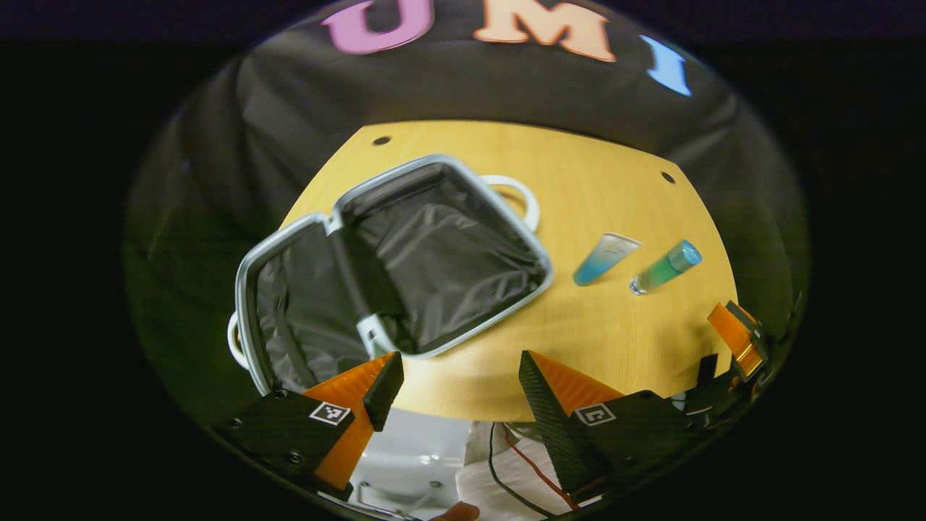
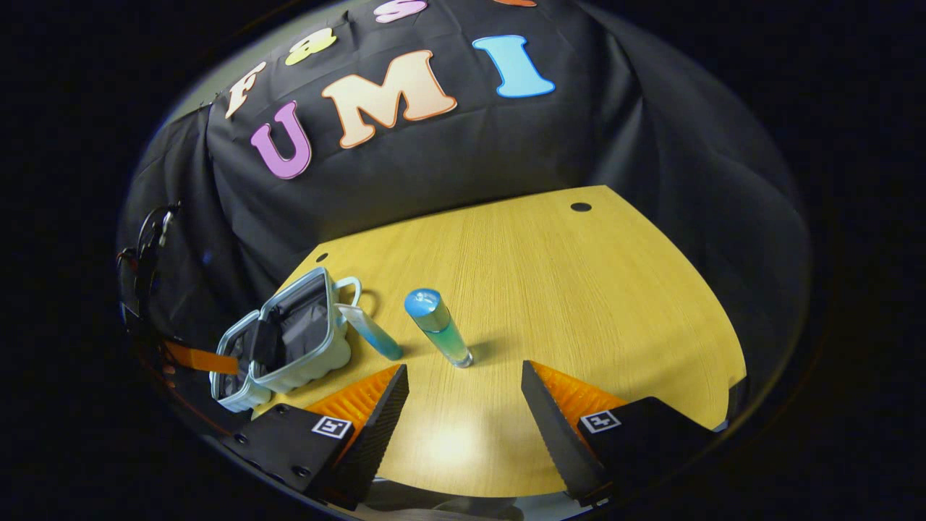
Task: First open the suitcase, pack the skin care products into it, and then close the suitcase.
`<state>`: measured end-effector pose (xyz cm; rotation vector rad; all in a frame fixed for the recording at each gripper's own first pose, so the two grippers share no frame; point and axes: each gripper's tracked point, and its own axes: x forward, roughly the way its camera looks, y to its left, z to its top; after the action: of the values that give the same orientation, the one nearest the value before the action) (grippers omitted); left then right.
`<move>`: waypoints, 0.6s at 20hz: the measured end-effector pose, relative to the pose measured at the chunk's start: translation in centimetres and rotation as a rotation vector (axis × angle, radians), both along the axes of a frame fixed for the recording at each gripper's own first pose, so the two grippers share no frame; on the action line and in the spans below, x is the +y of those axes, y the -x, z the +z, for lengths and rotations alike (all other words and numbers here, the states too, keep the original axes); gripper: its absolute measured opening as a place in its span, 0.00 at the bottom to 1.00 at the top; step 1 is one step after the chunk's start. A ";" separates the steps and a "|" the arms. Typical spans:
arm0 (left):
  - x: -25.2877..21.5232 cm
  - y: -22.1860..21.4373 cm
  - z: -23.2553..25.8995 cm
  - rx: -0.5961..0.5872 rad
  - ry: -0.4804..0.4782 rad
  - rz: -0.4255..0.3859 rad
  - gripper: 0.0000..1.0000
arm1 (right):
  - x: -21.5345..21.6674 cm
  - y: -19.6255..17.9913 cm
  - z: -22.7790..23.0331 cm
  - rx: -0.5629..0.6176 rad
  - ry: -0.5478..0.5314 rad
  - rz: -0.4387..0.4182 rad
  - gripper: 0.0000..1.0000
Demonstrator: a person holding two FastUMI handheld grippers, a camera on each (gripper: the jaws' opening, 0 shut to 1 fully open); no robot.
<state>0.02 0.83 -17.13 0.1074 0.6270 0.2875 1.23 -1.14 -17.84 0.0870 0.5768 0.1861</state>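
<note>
I see a yellow wooden table (image 1: pixel 608 340) with the suitcase (image 1: pixel 391 268) lying fully open on it, both halves spread flat and showing dark, crinkled lining. The half hinged toward the table's edge hangs partly past that edge. A pale handle (image 1: pixel 517 195) loops out from the far side of the other half.

In the left gripper view, my left gripper (image 1: pixel 456 383) hovers over the near edge of the table, its two fingers spread wide with nothing between them. One finger sits just in front of the suitcase's near rim, though I cannot tell whether it touches. Beside the suitcase lie two skin care products, apart from each other: a tube (image 1: pixel 604 258) fading from clear to blue, and a green bottle with a blue cap (image 1: pixel 664 268). At the far side of this view, the other gripper (image 1: pixel 738 340) peeks in past the table's corner.

In the right gripper view, my right gripper (image 2: pixel 463 394) is held above the table with its fingers also wide apart and empty. The bottle (image 2: pixel 439 327) lies just ahead of the fingers, cap pointing away. The tube (image 2: pixel 370 331) rests between the bottle and the suitcase (image 2: pixel 289 340), close against the suitcase's side. A small dark hole (image 2: pixel 580 207) marks the table's far corner.
</note>
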 end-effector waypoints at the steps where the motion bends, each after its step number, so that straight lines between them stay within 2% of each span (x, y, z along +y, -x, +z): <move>1: -0.9 -1.1 0.2 -0.014 -0.049 -0.038 0.97 | -0.3 0.0 -0.4 0.014 0.008 0.011 0.95; 3: -3.7 -3.7 0.3 -0.066 -0.123 -0.101 0.96 | -0.7 -0.5 -1.0 0.041 0.016 0.034 0.98; 4: -5.0 -5.0 0.3 -0.101 -0.148 -0.128 0.96 | -0.8 -0.7 -1.4 0.051 0.018 0.043 0.95; 5: -6.4 -6.2 0.0 -0.121 -0.160 -0.152 0.95 | -0.9 -1.0 -1.5 0.056 0.021 0.053 0.98; 7: -8.5 -8.4 -1.0 -0.157 -0.161 -0.180 0.96 | -1.2 -1.8 -1.8 0.059 0.027 0.072 0.98; 9: -9.7 -10.5 -2.2 -0.191 -0.142 -0.182 0.96 | -1.1 -2.7 -2.4 0.072 0.021 0.092 0.94; 11: -9.9 -12.5 -2.9 -0.231 -0.135 -0.155 0.96 | -0.9 -3.3 -3.4 0.084 0.019 0.119 0.98; 12: -10.0 -13.5 -3.3 -0.251 -0.127 -0.142 0.96 | -0.8 -3.5 -4.0 0.094 0.029 0.139 0.94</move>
<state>13.49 -9.16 -20.39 0.2326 0.3497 0.1991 4.75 -1.90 -21.83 0.0278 0.6800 0.3103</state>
